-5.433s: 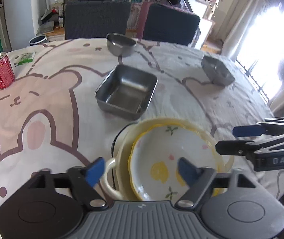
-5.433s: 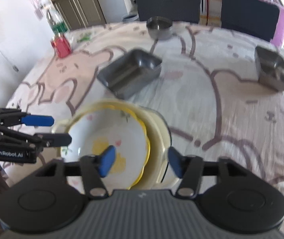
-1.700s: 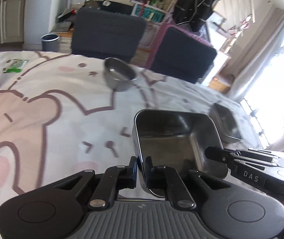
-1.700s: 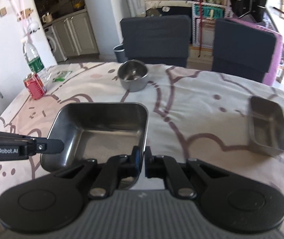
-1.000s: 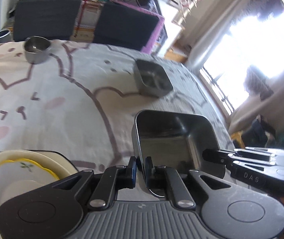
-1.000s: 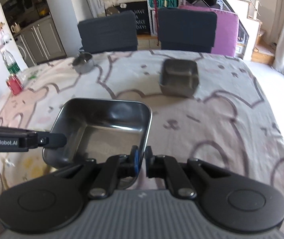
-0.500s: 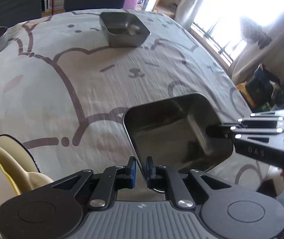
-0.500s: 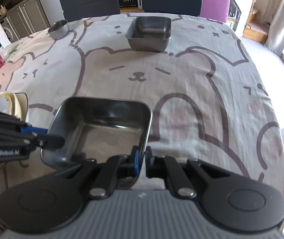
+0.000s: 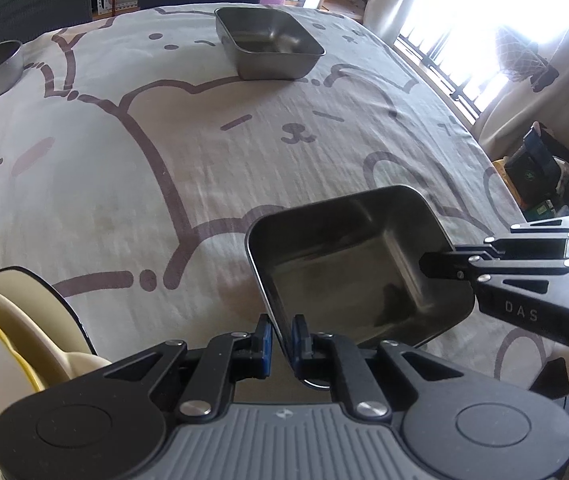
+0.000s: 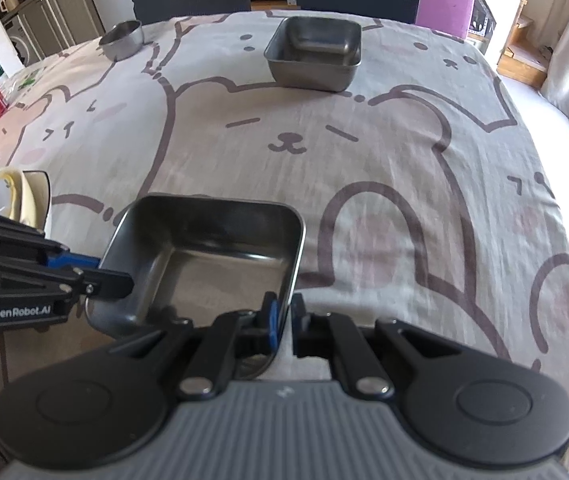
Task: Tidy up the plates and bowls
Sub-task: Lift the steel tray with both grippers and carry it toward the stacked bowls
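I held the steel tray by opposite rims, my left gripper and right gripper both clamped on it, near the table's right edge.

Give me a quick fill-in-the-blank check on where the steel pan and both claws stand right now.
1. Both the left claw and the right claw are shut on the rim of the ____ pan.
2. The smaller square steel dish sits on the tablecloth with ____ inside it.
3. The round steel bowl stands ____ from the square dish.

Missing words: steel; nothing; apart
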